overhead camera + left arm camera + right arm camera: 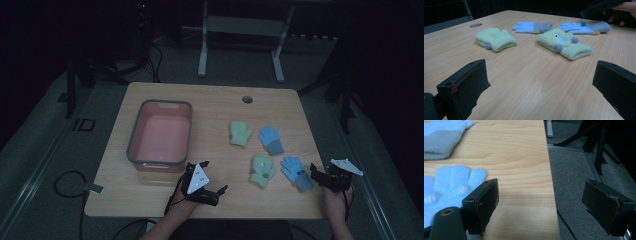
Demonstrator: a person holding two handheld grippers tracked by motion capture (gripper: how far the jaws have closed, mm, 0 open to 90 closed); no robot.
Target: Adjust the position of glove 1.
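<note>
Holding both hand-held grippers released at the bench's [150, 192] near edge, we see the near blue glove [297, 172] lying just left of our right hand-held gripper [318, 176], cuff toward us; the left hand-held gripper [216, 192] sits farther off.
</note>
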